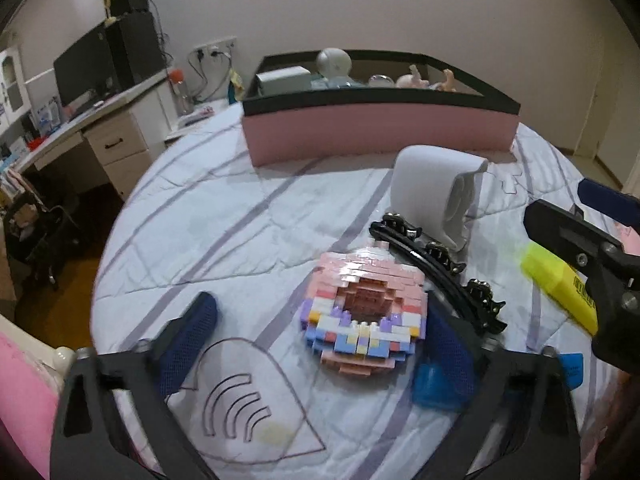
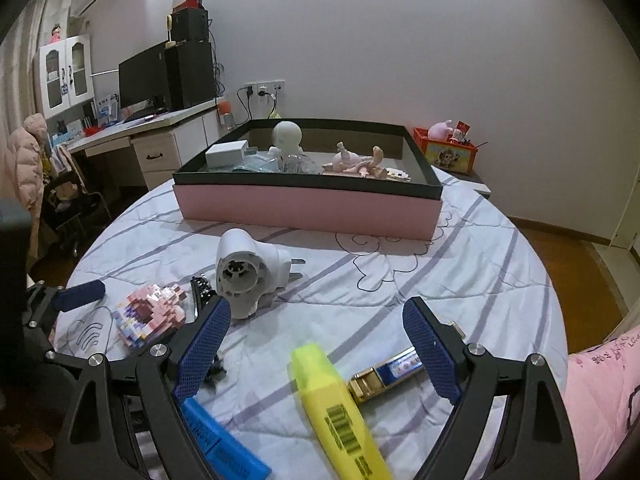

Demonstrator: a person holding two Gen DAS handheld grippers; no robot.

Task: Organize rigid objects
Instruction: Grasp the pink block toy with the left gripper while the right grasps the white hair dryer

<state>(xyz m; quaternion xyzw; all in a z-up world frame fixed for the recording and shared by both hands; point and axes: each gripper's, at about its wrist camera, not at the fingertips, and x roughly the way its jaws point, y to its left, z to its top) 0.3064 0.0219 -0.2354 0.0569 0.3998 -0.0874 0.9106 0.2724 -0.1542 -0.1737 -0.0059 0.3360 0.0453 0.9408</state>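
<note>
The left hand-held gripper point(image 1: 316, 334) is spread apart around the brick toy point(image 1: 362, 312) on the bed point(image 1: 224, 216), not squeezing. The right hand-held gripper point(image 2: 316, 344) is apart too, holding nothing. Squeeze too hard and bricks could pop off, or snag the black hair clip point(image 1: 440, 268) beside it.

Quilted cloth bedspread point(image 2: 460, 264) matt and creased, studded plastic brick model point(image 1: 362, 312) slightly glossy, white plastic adapter point(image 2: 244, 268) smooth, yellow highlighter point(image 2: 340, 412) glossy plastic, black hair clip point(image 1: 440, 270) shiny, pink cardboard box point(image 2: 312, 206) matt, gripper pads point(image 2: 430, 354) blue, textured.
</note>
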